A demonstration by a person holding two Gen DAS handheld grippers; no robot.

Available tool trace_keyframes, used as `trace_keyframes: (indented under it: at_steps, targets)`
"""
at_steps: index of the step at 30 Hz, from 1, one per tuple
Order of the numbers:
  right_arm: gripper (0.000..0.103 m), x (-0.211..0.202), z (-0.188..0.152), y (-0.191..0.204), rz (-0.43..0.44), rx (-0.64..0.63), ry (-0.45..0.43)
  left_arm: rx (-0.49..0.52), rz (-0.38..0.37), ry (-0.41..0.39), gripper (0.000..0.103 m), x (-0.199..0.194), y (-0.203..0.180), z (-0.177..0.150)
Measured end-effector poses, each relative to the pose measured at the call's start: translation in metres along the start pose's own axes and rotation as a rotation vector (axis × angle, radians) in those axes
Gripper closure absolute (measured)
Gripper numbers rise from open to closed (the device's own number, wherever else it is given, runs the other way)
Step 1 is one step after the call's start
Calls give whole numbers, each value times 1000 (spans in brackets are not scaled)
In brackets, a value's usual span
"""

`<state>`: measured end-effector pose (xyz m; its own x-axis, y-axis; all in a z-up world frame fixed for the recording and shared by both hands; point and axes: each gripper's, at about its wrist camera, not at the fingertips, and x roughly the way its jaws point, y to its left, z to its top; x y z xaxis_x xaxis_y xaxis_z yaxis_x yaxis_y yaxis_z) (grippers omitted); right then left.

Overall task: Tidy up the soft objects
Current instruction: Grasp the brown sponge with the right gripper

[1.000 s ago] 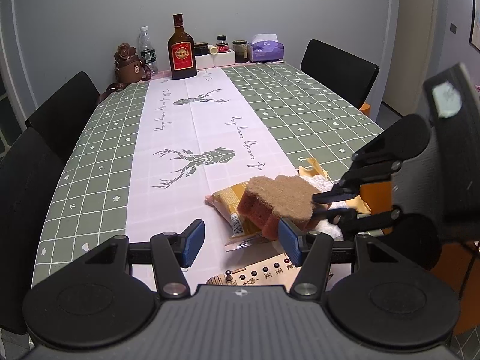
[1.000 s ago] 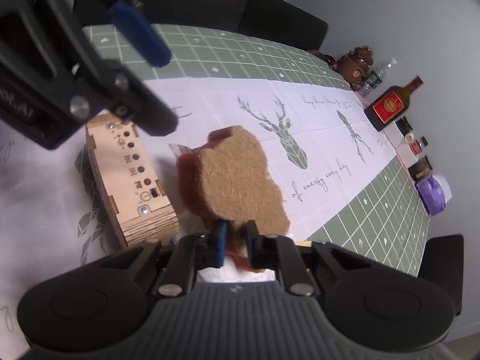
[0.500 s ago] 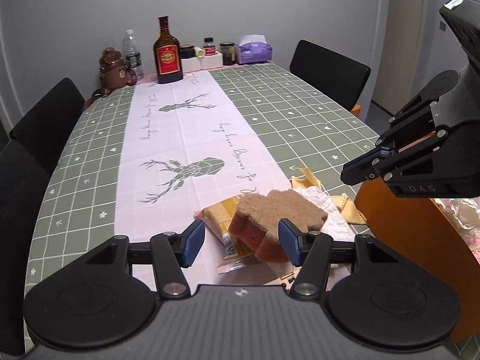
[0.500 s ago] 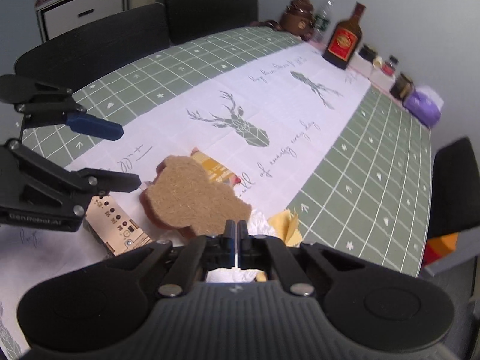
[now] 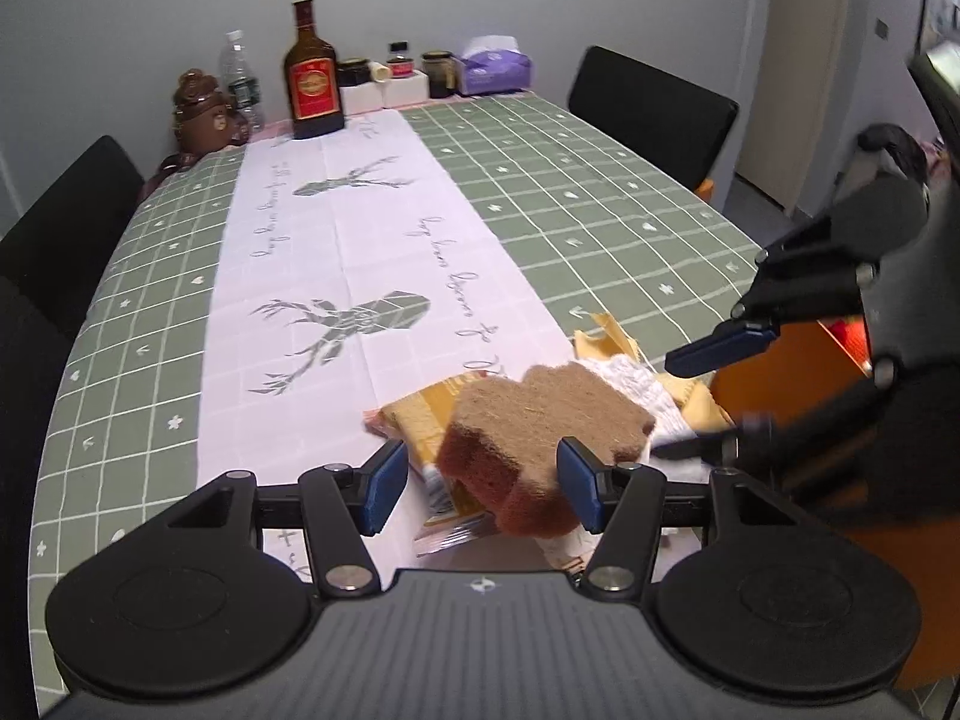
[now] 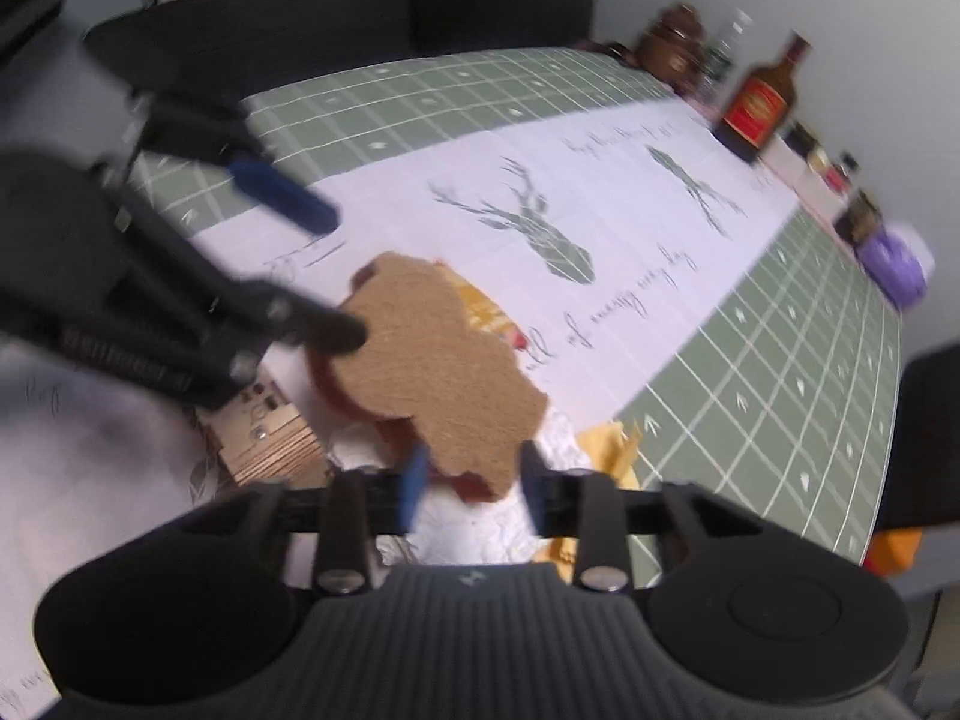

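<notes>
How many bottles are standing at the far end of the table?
2. A brown liquor bottle with a red label stands on the white runner's far end; a clear plastic water bottle stands left of it, behind the bear figure. Small jars nearby aren't counted.

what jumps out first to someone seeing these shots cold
The brown cloud-shaped sponge grabs the eye first, sitting at the near end of the table on a pile of yellow packets and a white cloth. It lies between the fingers of the open left claw, while the right claw, whose jaws have just been opening, straddles its near edge. At the far end, a dark liquor bottle with a red label stands out against the wall.
</notes>
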<state>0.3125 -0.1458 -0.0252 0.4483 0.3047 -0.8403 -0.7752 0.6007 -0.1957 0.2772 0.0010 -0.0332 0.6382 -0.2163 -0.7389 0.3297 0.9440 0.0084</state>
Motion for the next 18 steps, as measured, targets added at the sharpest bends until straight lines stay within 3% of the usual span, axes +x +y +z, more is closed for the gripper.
trace_keyframes:
  at_steps: [6, 13, 16, 18]
  targets:
    - [44, 19, 5, 29, 2, -164, -36, -13, 75, 19, 36, -6, 16, -4]
    - [42, 43, -3, 35, -67, -341, -8, -96, 20, 39, 36, 0, 34, -13]
    - [45, 45, -3, 31, -55, -330, -26, -100, 18, 42, 36, 4, 36, -14]
    - [55, 45, 1, 24, -28, -279, -17, -104, 7, 41, 36, 5, 38, -15]
